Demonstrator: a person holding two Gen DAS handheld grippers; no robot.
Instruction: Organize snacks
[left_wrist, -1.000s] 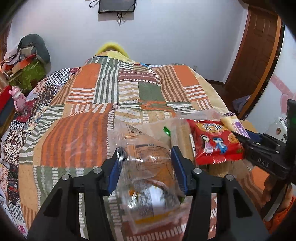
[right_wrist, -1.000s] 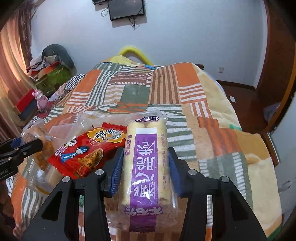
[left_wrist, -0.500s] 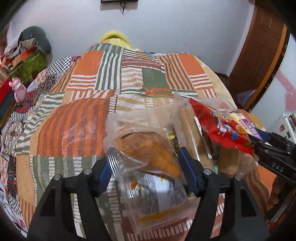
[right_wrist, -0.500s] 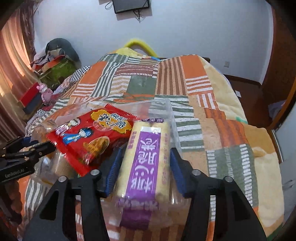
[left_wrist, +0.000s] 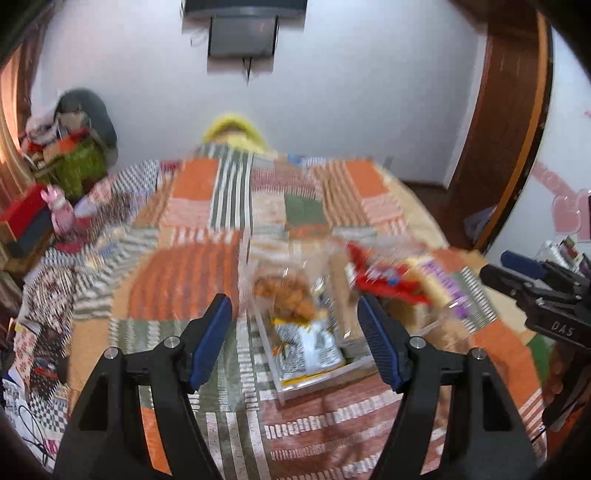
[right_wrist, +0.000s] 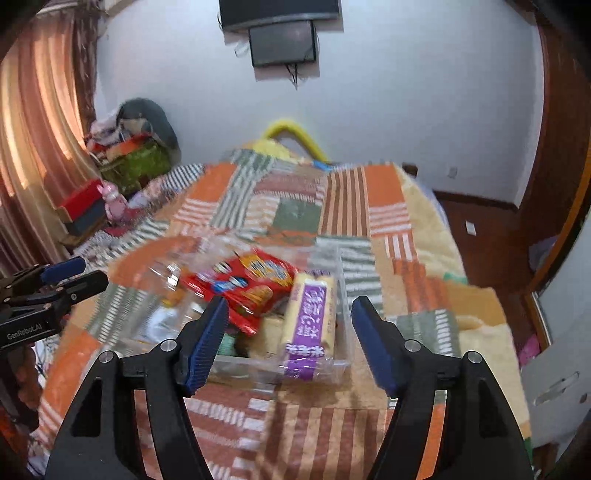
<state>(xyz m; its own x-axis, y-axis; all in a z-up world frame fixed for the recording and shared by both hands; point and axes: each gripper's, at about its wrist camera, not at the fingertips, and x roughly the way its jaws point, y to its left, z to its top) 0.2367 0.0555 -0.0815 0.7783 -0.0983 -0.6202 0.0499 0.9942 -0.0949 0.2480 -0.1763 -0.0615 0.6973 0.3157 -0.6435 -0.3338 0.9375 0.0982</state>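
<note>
A patchwork quilt (left_wrist: 192, 273) is spread over the bed. A pink toy (left_wrist: 59, 212) is seen past its left edge; a monitor (right_wrist: 283, 41) is mounted on the wall.

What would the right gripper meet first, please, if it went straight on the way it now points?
Probably the purple-labelled snack pack in the clear tray; it lies centred ahead of the open right gripper, though depth is unclear.

Home bedroom: patchwork quilt bed (right_wrist: 295, 206), wall TV (right_wrist: 282, 40), curtains (right_wrist: 33, 122).

Bare quilt (left_wrist: 177, 280) lies open left of the snack-filled clear tray (left_wrist: 314, 384).
</note>
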